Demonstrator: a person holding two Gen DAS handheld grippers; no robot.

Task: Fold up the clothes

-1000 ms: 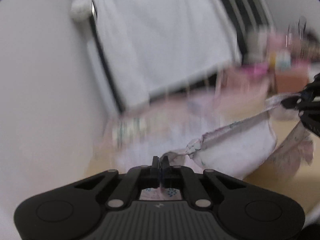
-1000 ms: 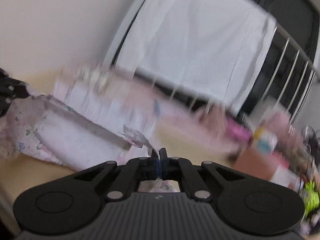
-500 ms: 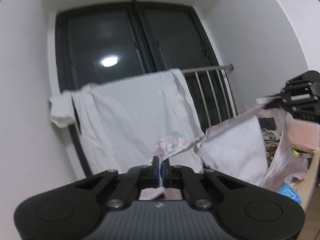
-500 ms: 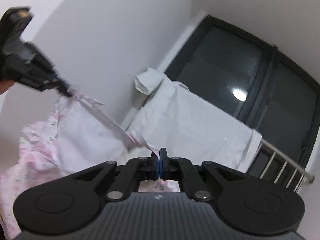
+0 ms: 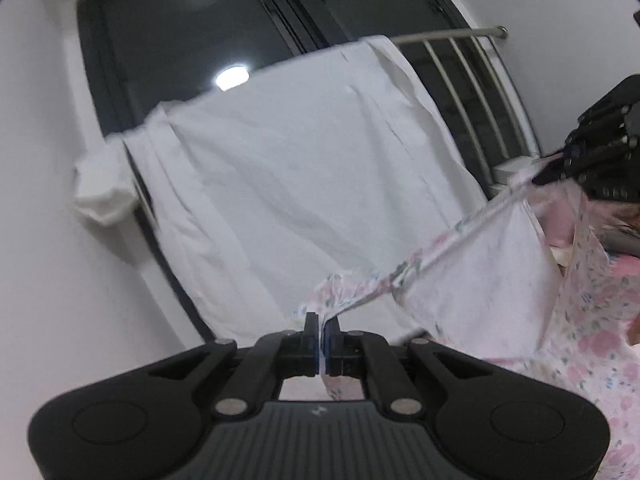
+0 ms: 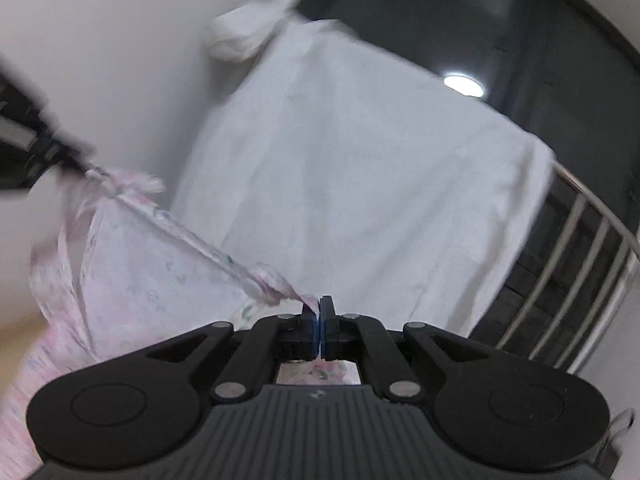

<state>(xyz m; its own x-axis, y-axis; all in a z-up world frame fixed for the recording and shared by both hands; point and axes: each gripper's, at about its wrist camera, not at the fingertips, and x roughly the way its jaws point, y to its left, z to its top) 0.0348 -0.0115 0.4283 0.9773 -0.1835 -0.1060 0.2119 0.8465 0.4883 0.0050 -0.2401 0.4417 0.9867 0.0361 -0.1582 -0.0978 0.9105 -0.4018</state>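
Closest to my lenses, the left gripper is pinched tight on one corner of a pink floral garment, and the right gripper is clamped on the opposite corner. I hold the two well apart, so the hem between them pulls into a taut line and the rest of the cloth hangs free below, off any surface; judging by this, the spread is meant to shake the piece flat and square it before the first fold. Each tool also shows at the edge of the other's view, dark and blurred. Beyond the garment, a white sheet drapes over a metal railing before a dark window, where a ceiling lamp is reflected. No brand, label or legible writing shows anywhere.
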